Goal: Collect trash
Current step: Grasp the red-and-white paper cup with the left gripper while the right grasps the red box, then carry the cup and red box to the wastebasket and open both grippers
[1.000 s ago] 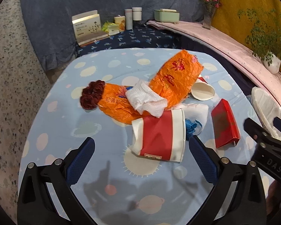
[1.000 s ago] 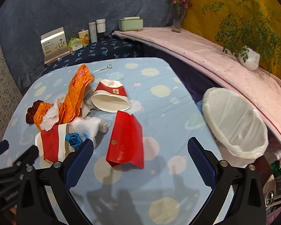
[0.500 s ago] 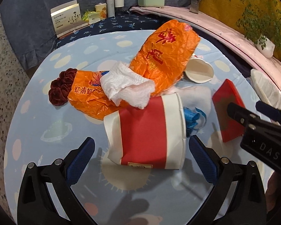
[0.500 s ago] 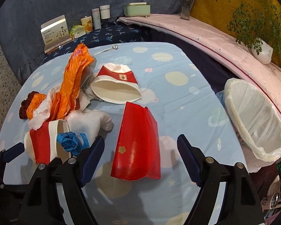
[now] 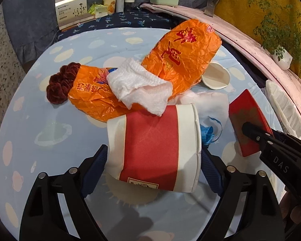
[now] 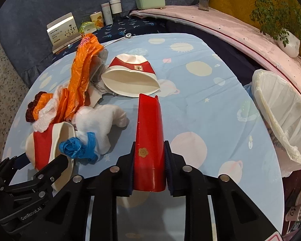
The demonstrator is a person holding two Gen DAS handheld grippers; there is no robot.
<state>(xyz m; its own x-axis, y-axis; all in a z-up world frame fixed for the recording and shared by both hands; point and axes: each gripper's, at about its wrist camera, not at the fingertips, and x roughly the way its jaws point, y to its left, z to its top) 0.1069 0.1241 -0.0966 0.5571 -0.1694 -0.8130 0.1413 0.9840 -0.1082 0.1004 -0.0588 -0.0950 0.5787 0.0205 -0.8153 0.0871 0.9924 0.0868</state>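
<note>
Right tool pinching red carton; left tool closing, clamps cup; tissue, bags crowd behind.

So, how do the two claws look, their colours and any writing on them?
Both claws are matte black frames with round silver bolts and dark blue ribbed pads. The left claw carries white "GenRobot.AI" lettering on its side. The right claw carries the white letters "DAS" on its side. No cables or sleeves are visible.

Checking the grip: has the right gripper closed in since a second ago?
Yes: right gripper has just been closing, now shut on the red packet.
</note>
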